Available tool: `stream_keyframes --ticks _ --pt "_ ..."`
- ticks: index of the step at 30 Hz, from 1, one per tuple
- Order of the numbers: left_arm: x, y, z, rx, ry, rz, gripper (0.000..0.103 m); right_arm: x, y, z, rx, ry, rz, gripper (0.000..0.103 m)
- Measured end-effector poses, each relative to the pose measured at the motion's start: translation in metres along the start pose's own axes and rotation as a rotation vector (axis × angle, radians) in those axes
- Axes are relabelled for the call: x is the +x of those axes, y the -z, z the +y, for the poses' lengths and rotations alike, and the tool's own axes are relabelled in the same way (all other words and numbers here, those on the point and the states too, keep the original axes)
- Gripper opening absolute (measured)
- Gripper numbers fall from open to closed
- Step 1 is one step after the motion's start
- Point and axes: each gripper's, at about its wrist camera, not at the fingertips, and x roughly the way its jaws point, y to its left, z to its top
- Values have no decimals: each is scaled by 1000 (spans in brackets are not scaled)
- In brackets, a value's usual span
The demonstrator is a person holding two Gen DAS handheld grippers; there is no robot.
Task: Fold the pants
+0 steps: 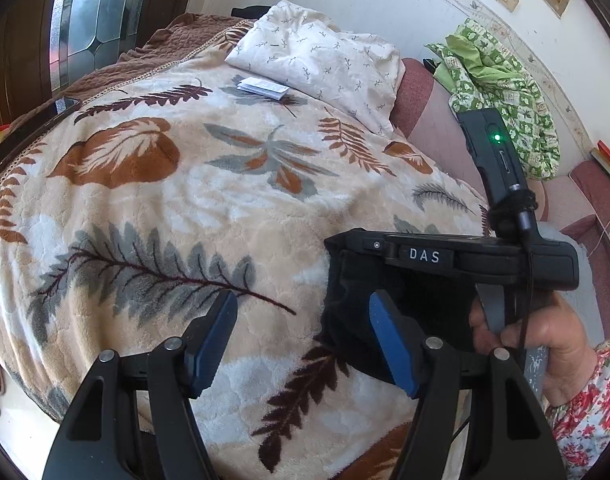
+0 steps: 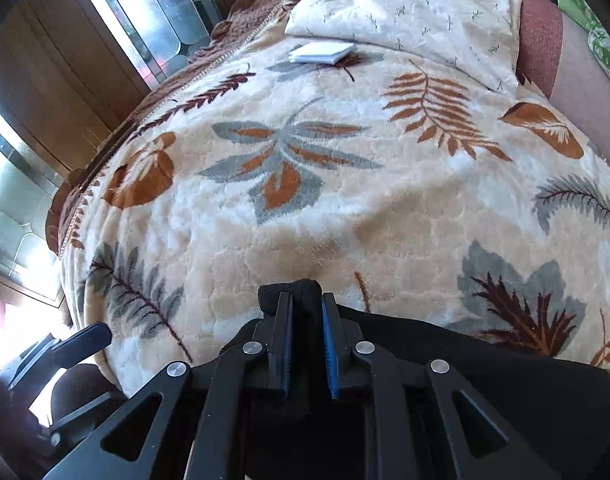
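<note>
The black pants [image 2: 505,372] lie on a leaf-patterned blanket [image 2: 305,200] at the near edge of the bed. My right gripper [image 2: 307,300] points steeply down and is shut on a bunched fold of the pants, which sticks up between its blue pads [image 2: 330,344]. In the left wrist view the pants [image 1: 345,320] show as a dark mass under the right gripper's body [image 1: 445,256], which a hand [image 1: 545,344] in a floral sleeve holds. My left gripper [image 1: 305,304] hovers open over the blanket [image 1: 165,220] just left of the pants, with nothing between its fingers.
A white pillow [image 1: 317,60] and a small white folded packet [image 1: 263,88] lie at the far end of the bed. A dark phone [image 1: 29,132] rests on the left edge. Green patterned cloth [image 1: 501,92] is heaped on a pink sofa at right. A glass door [image 1: 93,12] stands behind.
</note>
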Motion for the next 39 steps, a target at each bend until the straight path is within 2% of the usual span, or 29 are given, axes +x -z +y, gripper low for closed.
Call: stream_keyframes --ticks 2,4,5,6,9,11,13,14,17,18,19,20,23,25,27,30,32,35,37,38,39 --pt "-2 -1 -3 8 -4 -2 68 -1 -1 -3 25 -14 -11 25" --pt "-3 -4 -9 25 -16 -6 68 -19 -2 -10 74 -71 -71 40" --pt "-4 -6 -14 33 -18 -8 68 -33 -1 -14 101 -90 -112 62" --pt "-3 -8 -18 36 -17 -10 68 -47 1 -19 117 -84 -154 74" --pt "7 -14 -37 52 2 4 70 -87 14 -33 100 22 -232 74" --pt "23 -14 -52 81 22 38 71 -103 37 -50 110 121 -243 74" --pt "43 -9 -65 102 27 86 71 -109 68 -74 156 165 -223 74" --pt "56 -6 -70 112 14 116 71 -108 83 -85 180 176 -206 74" --pt "90 7 -73 154 -86 183 71 -107 136 -126 278 212 -158 74" --pt "97 11 -72 175 -131 197 71 -108 155 -143 320 240 -145 74" --pt "102 15 -70 190 -146 207 71 -110 169 -156 356 269 -133 74" --pt "100 16 -70 206 -144 195 71 -113 186 -173 395 287 -125 74" --pt "91 15 -71 219 -160 183 71 -138 225 -204 479 225 -145 70" --pt "83 13 -67 192 -144 183 71 -161 241 -213 505 314 -145 71" --pt "73 12 -68 173 -136 171 71 -189 256 -229 557 388 -200 73" --pt "58 13 -76 173 -132 131 71 -218 278 -261 689 410 -278 73" --pt "51 15 -84 177 -126 108 72 -224 279 -277 724 398 -312 73" --pt "50 19 -96 205 -129 115 74 -214 278 -298 727 250 -360 73" --pt "53 21 -100 219 -143 124 74 -198 281 -319 767 163 -330 71" --pt "53 21 -101 219 -146 126 74 -194 286 -324 784 190 -309 62" --pt "54 20 -100 216 -146 126 74 -192 287 -332 795 258 -280 40"
